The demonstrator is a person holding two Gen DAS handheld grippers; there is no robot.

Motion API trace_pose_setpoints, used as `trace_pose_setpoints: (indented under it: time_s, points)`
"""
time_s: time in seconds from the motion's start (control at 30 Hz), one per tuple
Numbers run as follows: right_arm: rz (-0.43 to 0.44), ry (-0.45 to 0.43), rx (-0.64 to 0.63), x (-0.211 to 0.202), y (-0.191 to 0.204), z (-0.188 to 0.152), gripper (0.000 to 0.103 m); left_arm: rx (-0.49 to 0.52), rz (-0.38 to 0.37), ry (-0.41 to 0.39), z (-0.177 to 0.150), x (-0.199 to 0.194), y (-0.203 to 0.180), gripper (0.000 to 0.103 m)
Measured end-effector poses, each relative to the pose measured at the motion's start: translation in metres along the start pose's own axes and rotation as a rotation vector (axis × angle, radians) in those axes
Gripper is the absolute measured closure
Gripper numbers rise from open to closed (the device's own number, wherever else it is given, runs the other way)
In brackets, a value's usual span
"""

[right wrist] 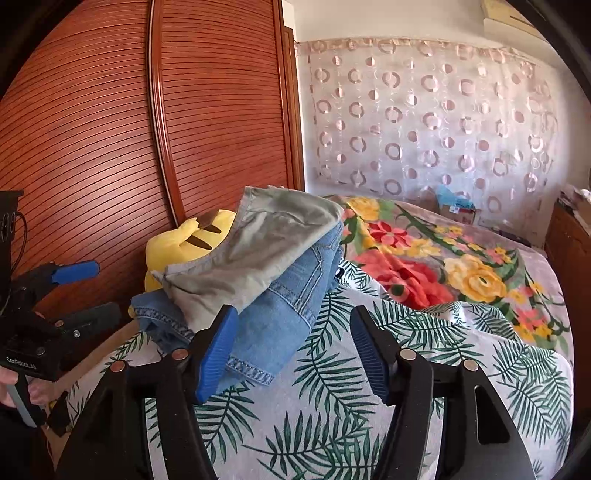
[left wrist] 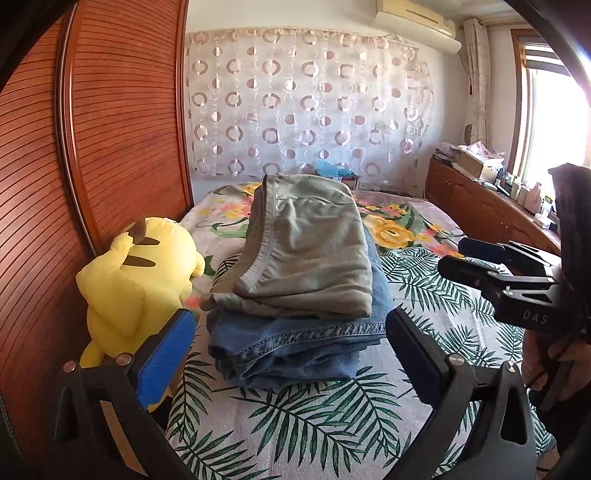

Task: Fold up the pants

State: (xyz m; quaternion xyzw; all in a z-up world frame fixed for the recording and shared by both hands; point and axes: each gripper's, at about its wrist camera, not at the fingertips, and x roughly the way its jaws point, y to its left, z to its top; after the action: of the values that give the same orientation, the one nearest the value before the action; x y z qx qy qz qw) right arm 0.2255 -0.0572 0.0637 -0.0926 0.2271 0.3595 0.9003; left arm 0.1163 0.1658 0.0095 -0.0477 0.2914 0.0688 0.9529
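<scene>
Standing wide apart, the fingers of the left gripper (left wrist: 290,343) frame the near end of the clothes pile without touching it; its left pad is blue, while the right one shows only a dark side. The right gripper (right wrist: 293,343) is open too, nothing between its blue pads, though the left pad overlaps the jeans' hem in its own view (whether it touches the cloth cannot be told).

Folded grey-green pants (left wrist: 310,251) lie on top of folded blue jeans (left wrist: 295,347), the stack resting on the leaf-print bedspread (left wrist: 295,424). How many layers each fold has is hidden.

A yellow plush toy (left wrist: 136,273) sits just beside the pile, against the ribbed wooden wardrobe door (left wrist: 110,129). The left wrist view shows nearly all of it; the right wrist view leaves only its head above the pants.

Each camera catches the other gripper at its edge, partly cut off. A hand (left wrist: 554,358) on the right gripper's handle appears in the left view, blurred and half dark.

Only the left view shows the window (left wrist: 554,122), the cluttered wooden sideboard (left wrist: 480,199) and the air conditioner (left wrist: 417,22) in full. A floral blanket (right wrist: 424,258) spreads broadly in the right view.
</scene>
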Motion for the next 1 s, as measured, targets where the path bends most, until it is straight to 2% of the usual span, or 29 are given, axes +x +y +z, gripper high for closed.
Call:
trace_pose_setpoints:
  time_s: [0.53,0.63,0.7,1.0]
  points:
    - [-0.070,-0.026,0.047,-0.055,0.000,-0.028,0.032,0.044,-0.048,-0.019,-0.007,-0.030,-0.034,0.000]
    - [-0.092,-0.041,0.058,-0.071,-0.001,-0.036,0.025,0.053,-0.063,-0.024,-0.010,-0.037,-0.042,0.000]
    - [-0.116,-0.054,0.064,-0.082,0.000,-0.042,0.016,0.059,-0.074,-0.024,-0.012,-0.040,-0.048,0.000]
    - [-0.216,-0.056,0.131,-0.122,0.001,-0.067,0.014,0.082,-0.124,-0.023,-0.020,-0.049,-0.077,0.000]
